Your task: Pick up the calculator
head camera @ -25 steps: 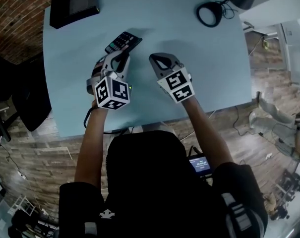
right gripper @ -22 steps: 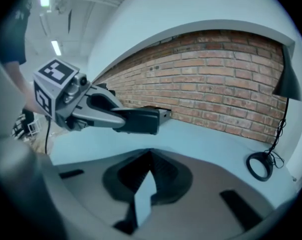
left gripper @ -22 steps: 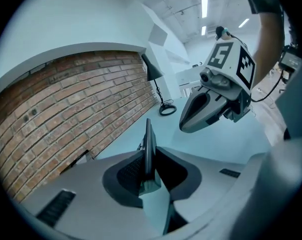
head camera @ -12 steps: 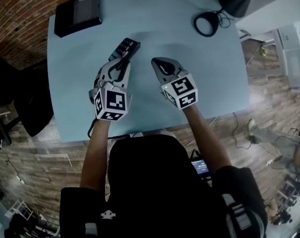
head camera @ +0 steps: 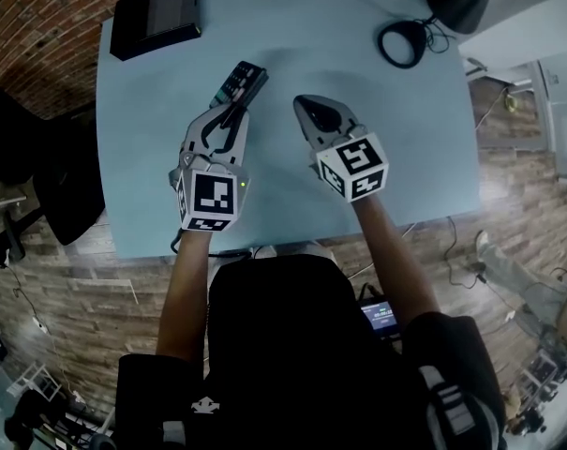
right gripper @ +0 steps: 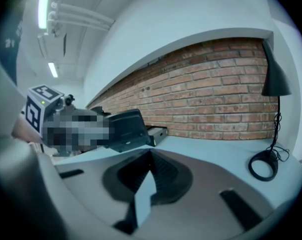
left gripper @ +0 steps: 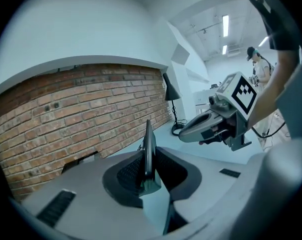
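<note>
Gripping calculator point(head camera: 240, 82) edge-on with left gripper point(head camera: 229, 112), fingers point(left gripper: 128, 173) only slightly apart, clear of blue table point(head camera: 405, 139). Holding right gripper point(head camera: 304, 104) alongside, fingers pressed together, nothing between them.

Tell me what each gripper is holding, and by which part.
The left gripper clamps the calculator by its near end, the rest jutting out past the jaws. The right gripper holds nothing, jaws together.

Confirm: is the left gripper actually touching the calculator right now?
Touching. The left gripper view shows the calculator standing edge-on between the pads of the left gripper, both pressed against its faces with no gap.
</note>
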The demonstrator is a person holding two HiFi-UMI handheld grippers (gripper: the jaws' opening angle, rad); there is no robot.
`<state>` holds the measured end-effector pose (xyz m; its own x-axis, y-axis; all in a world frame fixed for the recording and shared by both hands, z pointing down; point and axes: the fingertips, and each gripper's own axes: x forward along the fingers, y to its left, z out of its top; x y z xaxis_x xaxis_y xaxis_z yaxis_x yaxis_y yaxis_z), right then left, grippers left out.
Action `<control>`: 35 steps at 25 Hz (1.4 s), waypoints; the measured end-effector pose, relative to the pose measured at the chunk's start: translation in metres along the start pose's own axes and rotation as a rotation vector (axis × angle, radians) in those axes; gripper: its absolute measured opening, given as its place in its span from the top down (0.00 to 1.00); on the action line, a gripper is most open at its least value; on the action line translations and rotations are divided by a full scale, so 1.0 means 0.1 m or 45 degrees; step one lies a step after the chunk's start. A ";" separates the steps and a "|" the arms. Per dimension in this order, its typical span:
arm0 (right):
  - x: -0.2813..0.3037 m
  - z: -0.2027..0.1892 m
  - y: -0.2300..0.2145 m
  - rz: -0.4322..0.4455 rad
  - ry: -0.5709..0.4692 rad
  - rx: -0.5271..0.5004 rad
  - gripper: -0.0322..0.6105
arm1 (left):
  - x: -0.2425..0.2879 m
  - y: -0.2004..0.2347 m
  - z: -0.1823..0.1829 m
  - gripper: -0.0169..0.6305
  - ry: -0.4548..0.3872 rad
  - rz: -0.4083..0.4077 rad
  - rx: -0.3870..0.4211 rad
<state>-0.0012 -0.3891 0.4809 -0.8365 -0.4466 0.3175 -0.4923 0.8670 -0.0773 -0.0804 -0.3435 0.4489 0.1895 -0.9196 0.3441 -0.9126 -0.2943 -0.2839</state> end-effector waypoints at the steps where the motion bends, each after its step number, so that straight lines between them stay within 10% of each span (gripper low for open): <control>1: 0.00 0.02 0.00 -0.001 -0.011 0.007 0.94 | -0.02 0.01 0.02 0.87 -0.008 0.004 -0.005; 35: -0.52 0.71 1.32 -0.050 -0.238 -0.049 0.94 | -1.45 0.11 0.20 0.87 -0.220 0.009 0.001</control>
<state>-0.0399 -0.2672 0.3871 -0.8489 -0.5103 0.1378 -0.5187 0.8544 -0.0311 -0.1108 -0.2183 0.3777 0.2426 -0.9526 0.1835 -0.9139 -0.2879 -0.2862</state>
